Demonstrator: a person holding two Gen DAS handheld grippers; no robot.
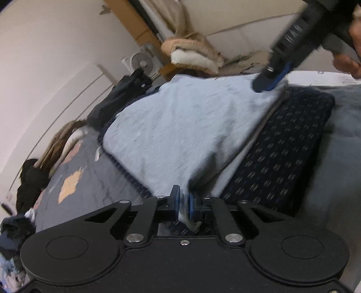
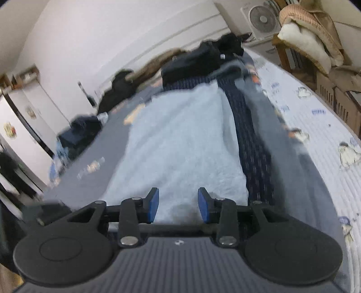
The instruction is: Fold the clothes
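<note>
My left gripper (image 1: 184,204) is clamped down, blue pads nearly together, with a corner of the light blue garment (image 1: 180,126) pinched between them. From that pinch the cloth fans out ahead of the fingers, lifted and stretched toward the far corner.

Right gripper (image 1: 268,82) shows in the left wrist view at upper right, ahead of and beyond my left one, tips down on the garment's far corner. A hand (image 1: 352,56) is wrapped on its handle. From this angle I cannot tell how its fingers stand.

Right wrist view settles it: right gripper (image 2: 178,206) has its blue pads standing wide apart, nothing between them. The garment (image 2: 180,139) lies just ahead of and under the open fingers, running away from me.

Beneath the garment, and showing past its right edge, lies a dark navy patterned cloth (image 1: 282,153). Both sit on a grey bedspread (image 1: 90,171), with a white printed quilt (image 2: 315,126) off to the right of the right gripper.

Far ahead of the right gripper: a black bundle of clothes (image 2: 209,56), and a white fan (image 2: 261,18) beyond it.

Motion blur throughout both views.
</note>
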